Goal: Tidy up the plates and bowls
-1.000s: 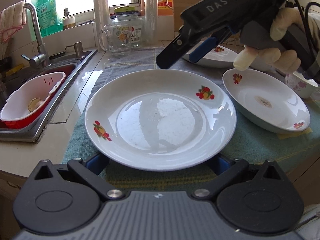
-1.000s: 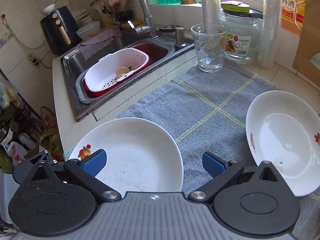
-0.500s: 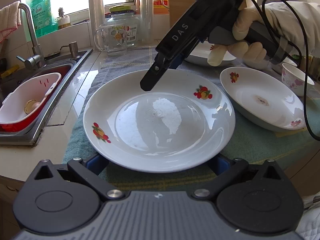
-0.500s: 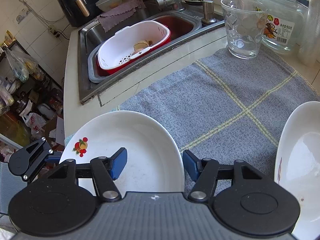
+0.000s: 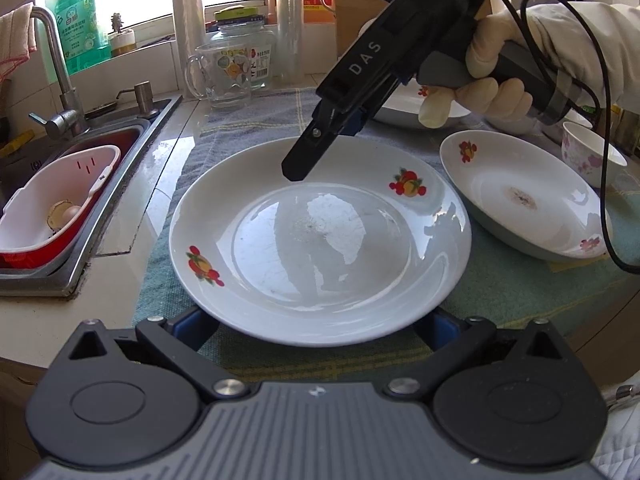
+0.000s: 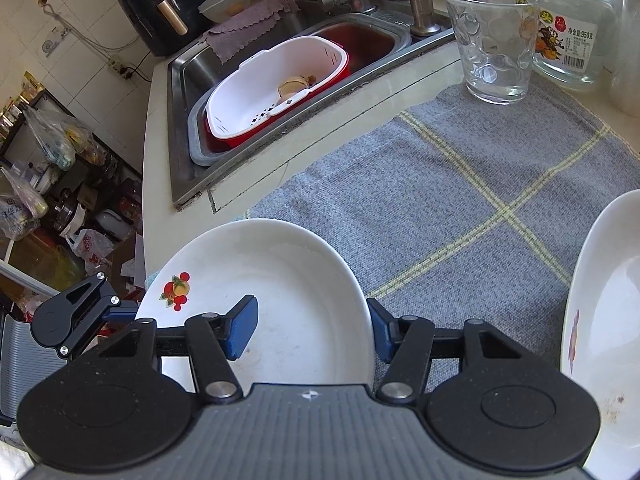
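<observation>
A large white plate with fruit prints [image 5: 320, 240] lies on the checked cloth [image 5: 520, 280]; it also shows in the right wrist view [image 6: 280, 280]. My left gripper [image 5: 316, 326] is open, its blue pads wide at the plate's near rim. My right gripper [image 6: 312, 328] is partly closed but open, straddling the plate's far rim, one pad over the plate, one outside. It shows from the side in the left wrist view [image 5: 296, 172]. A second white plate [image 5: 520, 204] lies to the right, a third plate [image 5: 404, 108] behind, and a flowered bowl [image 5: 588, 156] far right.
A sink [image 6: 248, 44] at the left holds a white and red basket [image 6: 276, 92]. A glass mug [image 6: 492, 40], a glass jar [image 6: 568, 28] and bottles stand at the back. A black air fryer [image 6: 160, 4] stands beyond the sink.
My right gripper has come down to the large plate's far rim and its jaws have narrowed. My left gripper has stayed at the near rim.
</observation>
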